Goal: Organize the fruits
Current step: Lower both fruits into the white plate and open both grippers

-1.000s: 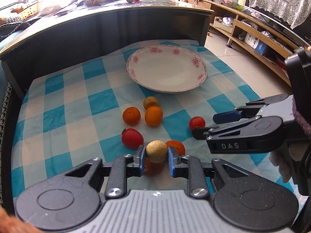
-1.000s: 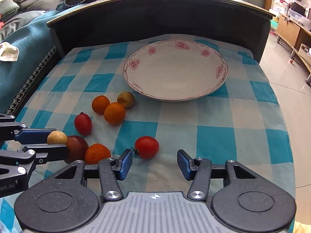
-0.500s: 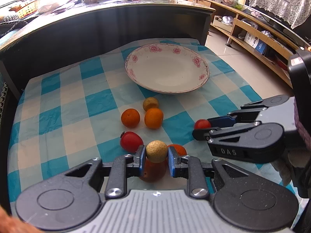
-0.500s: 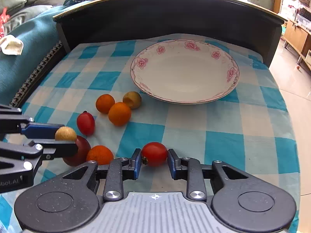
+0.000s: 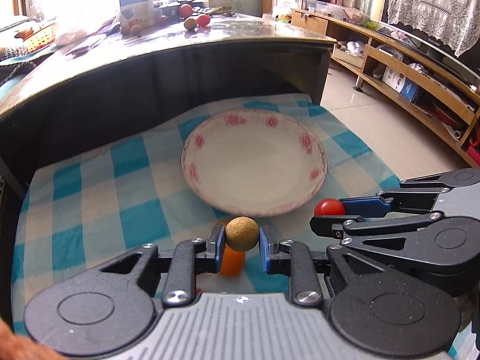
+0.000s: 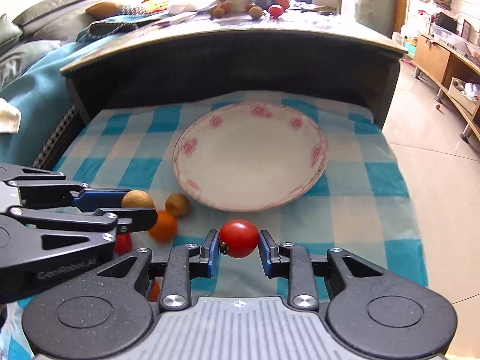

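A round tan fruit [image 5: 241, 233] sits pinched between the blue pads of the left gripper [image 5: 241, 241], held above the checked cloth [image 5: 90, 198] just short of the near rim of the flowered plate [image 5: 253, 165]. To its right a red cherry tomato [image 6: 239, 238] is clamped in the right gripper [image 6: 239, 247], also raised near the plate's front edge. On the cloth below lie an orange fruit [image 6: 163, 225], a yellowish fruit [image 6: 177, 205] beside it and a red one [image 6: 123, 243] partly hidden under the left gripper. The plate holds nothing, and more fruit rests on the dark table [image 6: 300, 34] behind
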Tool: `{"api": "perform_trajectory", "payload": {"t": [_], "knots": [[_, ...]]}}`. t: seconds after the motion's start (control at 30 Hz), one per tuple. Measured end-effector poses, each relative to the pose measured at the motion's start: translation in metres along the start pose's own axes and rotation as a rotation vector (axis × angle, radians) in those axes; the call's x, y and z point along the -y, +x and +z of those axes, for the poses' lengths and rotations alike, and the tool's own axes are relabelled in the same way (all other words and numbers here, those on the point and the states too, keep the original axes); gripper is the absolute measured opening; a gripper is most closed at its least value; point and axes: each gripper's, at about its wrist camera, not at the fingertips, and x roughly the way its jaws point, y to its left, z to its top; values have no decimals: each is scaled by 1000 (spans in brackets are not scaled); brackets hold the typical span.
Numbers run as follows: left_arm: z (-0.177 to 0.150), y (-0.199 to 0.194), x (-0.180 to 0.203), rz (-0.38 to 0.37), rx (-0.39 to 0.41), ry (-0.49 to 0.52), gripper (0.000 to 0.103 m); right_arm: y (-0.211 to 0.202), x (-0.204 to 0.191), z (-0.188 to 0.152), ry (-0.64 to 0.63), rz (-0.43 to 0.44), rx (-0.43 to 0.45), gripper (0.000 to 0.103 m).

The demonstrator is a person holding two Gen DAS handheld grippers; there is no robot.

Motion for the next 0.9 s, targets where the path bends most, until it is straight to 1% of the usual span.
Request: {"api": "perform_trajectory", "payload": {"t": [0.17, 0.37, 0.6, 0.9], "knots": [[15, 14, -2, 13, 19, -3, 33, 7, 12, 18, 26, -17, 24, 23], [25, 32, -5, 18, 18, 2, 33, 19, 20, 33, 28, -29, 35, 23], [25, 50, -5, 13, 1, 8, 33, 34, 22, 37, 25, -44, 26, 23], [26, 59, -7, 15, -7, 2, 33, 43, 24, 39, 28, -49, 21, 23]]}}
